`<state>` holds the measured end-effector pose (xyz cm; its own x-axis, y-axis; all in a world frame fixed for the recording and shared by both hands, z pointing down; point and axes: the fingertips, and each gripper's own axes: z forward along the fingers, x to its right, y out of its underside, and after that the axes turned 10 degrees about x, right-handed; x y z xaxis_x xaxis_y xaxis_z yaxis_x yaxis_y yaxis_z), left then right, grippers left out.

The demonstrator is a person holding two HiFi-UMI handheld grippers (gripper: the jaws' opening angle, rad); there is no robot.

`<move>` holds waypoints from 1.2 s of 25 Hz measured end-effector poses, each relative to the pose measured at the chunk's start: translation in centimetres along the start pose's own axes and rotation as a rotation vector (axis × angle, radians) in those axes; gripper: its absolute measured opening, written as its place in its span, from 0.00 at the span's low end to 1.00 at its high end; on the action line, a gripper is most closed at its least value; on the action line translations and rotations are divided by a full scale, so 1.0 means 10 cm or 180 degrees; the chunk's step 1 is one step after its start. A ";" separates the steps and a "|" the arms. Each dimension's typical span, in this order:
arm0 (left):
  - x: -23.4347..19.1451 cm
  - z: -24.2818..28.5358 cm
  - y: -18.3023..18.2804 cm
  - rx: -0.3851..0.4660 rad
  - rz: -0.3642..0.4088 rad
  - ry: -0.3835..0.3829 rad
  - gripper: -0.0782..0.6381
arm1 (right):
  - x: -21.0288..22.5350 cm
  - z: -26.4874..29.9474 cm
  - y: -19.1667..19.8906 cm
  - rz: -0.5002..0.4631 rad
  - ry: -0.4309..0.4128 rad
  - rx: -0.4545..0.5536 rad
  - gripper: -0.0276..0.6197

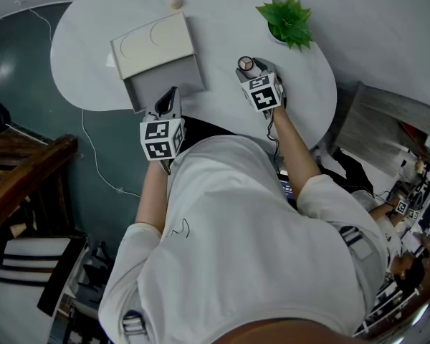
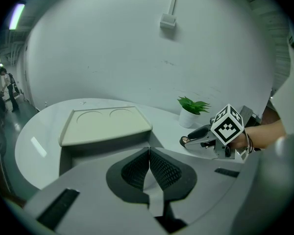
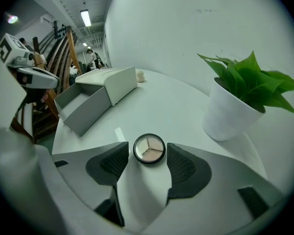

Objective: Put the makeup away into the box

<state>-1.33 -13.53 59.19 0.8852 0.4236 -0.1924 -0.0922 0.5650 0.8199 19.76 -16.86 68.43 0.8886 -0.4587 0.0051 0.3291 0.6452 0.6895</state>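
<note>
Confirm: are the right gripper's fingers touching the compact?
Apart. The right gripper view shows the compact lying between the open fingers, with a sliver of table either side.

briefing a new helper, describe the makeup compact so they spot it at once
On the white oval table, look just left of the potted plant. The compact lies flat there: small, round, black-rimmed, split into three pale wedges, unlike the rectangular grey box.

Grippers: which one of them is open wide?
The right gripper: its jaws stand apart, with the round makeup compact between their tips. The left gripper has its jaws shut together, empty.
</note>
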 end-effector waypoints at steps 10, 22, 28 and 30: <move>-0.04 -0.03 -0.01 -0.0008 -0.0012 -0.0026 0.14 | 0.05 0.05 0.04 0.0099 0.0052 -0.0043 0.43; -0.02 0.02 -0.02 -0.0006 -0.0016 -0.0015 0.14 | 0.04 0.10 0.07 0.0093 0.0031 -0.0082 0.39; -0.02 0.01 -0.02 0.0000 -0.0009 -0.0007 0.14 | 0.01 0.07 0.05 0.0116 0.0023 -0.0050 0.37; -0.03 -0.01 -0.02 0.0006 -0.0012 -0.0015 0.14 | 0.00 0.06 0.02 0.0115 0.0021 -0.0001 0.37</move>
<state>-1.64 -13.69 59.06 0.8877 0.4180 -0.1930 -0.0879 0.5653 0.8202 19.68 -17.09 69.02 0.9020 -0.4310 0.0252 0.2968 0.6615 0.6887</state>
